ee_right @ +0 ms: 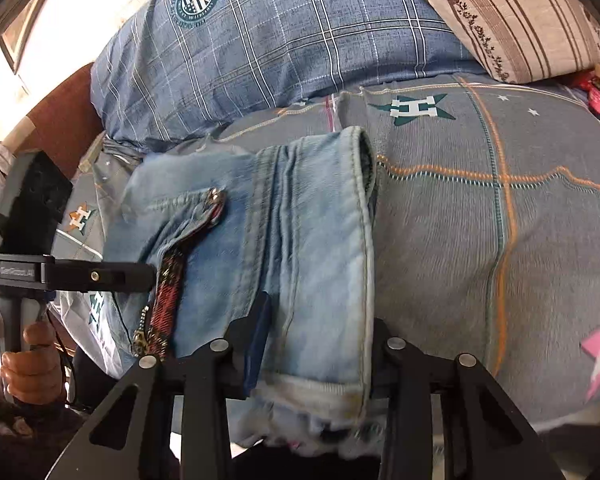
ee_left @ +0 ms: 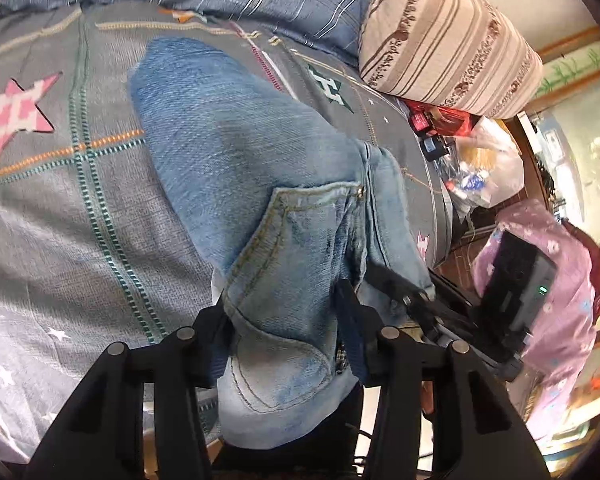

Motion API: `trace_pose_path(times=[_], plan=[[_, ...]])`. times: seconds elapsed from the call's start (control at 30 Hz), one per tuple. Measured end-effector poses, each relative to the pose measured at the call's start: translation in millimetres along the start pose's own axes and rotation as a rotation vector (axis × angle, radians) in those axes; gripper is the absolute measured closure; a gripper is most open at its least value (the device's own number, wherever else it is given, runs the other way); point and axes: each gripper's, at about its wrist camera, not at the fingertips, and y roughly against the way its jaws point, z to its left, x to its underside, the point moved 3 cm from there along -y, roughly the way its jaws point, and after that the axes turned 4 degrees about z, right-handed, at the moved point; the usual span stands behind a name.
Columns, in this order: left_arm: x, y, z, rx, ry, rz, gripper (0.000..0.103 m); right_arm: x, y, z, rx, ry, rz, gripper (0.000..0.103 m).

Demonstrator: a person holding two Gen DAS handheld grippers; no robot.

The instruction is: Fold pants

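Light blue jeans [ee_left: 220, 152] lie folded lengthwise on the grey star-print bedsheet [ee_left: 60, 200], their near end lifted. In the left wrist view my left gripper [ee_left: 286, 344] is shut on the bunched pocket end of the jeans, with denim filling the gap between its fingers. My right gripper [ee_left: 416, 300] shows just to the right, at the same end of the denim. In the right wrist view my right gripper [ee_right: 318, 344] is shut on a thick folded edge of the jeans [ee_right: 308, 220]. The left gripper [ee_right: 140, 276] reaches in from the left, next to the open zipper.
A blue plaid quilt [ee_right: 280, 40] and a striped pillow [ee_right: 520, 12] sit at the head of the bed. Bags and clutter [ee_left: 480, 160] pile up beside the bed's right edge. A person's pink flowered sleeve [ee_left: 560, 280] and a hand [ee_right: 28, 364] on the left gripper's handle are near.
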Motion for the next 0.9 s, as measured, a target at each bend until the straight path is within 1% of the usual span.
trace_pose_path(times=[0.07, 0.1, 0.13, 0.17, 0.27, 0.33, 0.37, 0.4, 0.43, 0.47, 0.5, 0.53, 0.57, 0.6, 0.63, 0.67, 0.7, 0.73, 0.8, 0.9], plan=[[-0.5, 2.3, 6.8, -0.037, 0.0, -0.021, 0.057, 4.3, 5.5, 18.3, -0.023, 0.016, 0.005, 0.064], [-1.4, 3.0, 18.2, -0.05, 0.022, -0.016, 0.057, 9.0, 4.3, 25.7, -0.012, 0.033, 0.025, 0.063], [-0.5, 3.3, 29.4, -0.03, 0.06, -0.005, 0.057, 14.7, 0.2, 33.3, -0.006, 0.049, 0.045, 0.06], [-1.2, 2.1, 41.8, 0.015, 0.108, 0.011, 0.057, 18.1, -5.8, 37.5, -0.03, 0.052, 0.058, 0.053], [2.5, 4.0, 59.8, 0.026, 0.133, 0.031, 0.057, 16.9, -17.5, 35.1, -0.038, 0.011, 0.059, 0.043], [4.3, 4.8, 63.7, 0.032, 0.13, 0.045, 0.051, 12.8, -20.7, 21.1, -0.068, -0.059, 0.031, 0.041], [4.0, 3.5, 62.3, 0.029, 0.118, 0.047, 0.049, 11.4, -26.2, 12.4, -0.11, -0.103, 0.046, 0.037], [4.3, 2.7, 61.7, 0.02, 0.105, 0.046, 0.044, 10.1, -30.7, 6.7, -0.125, -0.128, 0.052, 0.035], [3.1, -0.8, 59.8, 0.017, 0.095, 0.05, 0.033, 10.4, -38.1, 0.0, -0.147, -0.148, 0.06, 0.034], [1.8, -7.6, 58.8, 0.014, 0.086, 0.061, 0.029, 11.3, -44.3, -4.4, -0.17, -0.16, 0.074, 0.033], [1.6, -13.4, 60.0, 0.002, 0.101, 0.07, 0.027, 12.8, -50.8, -7.8, -0.194, -0.175, 0.068, 0.033], [3.0, -15.1, 61.2, -0.002, 0.111, 0.077, 0.028, 12.8, -52.7, -7.8, -0.2, -0.174, 0.044, 0.037], [4.4, -14.1, 56.9, -0.005, 0.108, 0.072, 0.028, 12.1, -52.6, -3.9, -0.198, -0.157, 0.04, 0.054], [5.6, -8.3, 51.6, -0.005, 0.092, 0.059, 0.037, 11.3, -50.2, 0.2, -0.196, -0.144, 0.042, 0.065], [6.7, -1.4, 45.5, 0.003, 0.073, 0.05, 0.045, 10.2, -44.3, 6.0, -0.176, -0.121, 0.032, 0.068], [7.8, 6.9, 39.8, 0.018, 0.058, 0.041, 0.048, 8.7, -36.2, 13.2, -0.156, -0.086, 0.02, 0.076], [9.5, 16.9, 34.4, 0.036, 0.05, 0.03, 0.05, 8.2, -27.6, 18.4, -0.146, -0.064, 0.009, 0.079], [11.4, 26.1, 30.7, 0.047, 0.045, 0.014, 0.05, 8.0, -18.6, 23.1, -0.151, -0.064, 0.003, 0.08], [16.8, 50.4, 25.0, 0.064, 0.031, -0.034, 0.05, 7.6, -5.0, 36.9, -0.171, -0.052, 0.002, 0.08], [19.8, 86.3, 21.0, 0.076, 0.019, -0.108, 0.05, 4.3, 16.5, 65.9, -0.189, 0.011, -0.029, 0.08]])
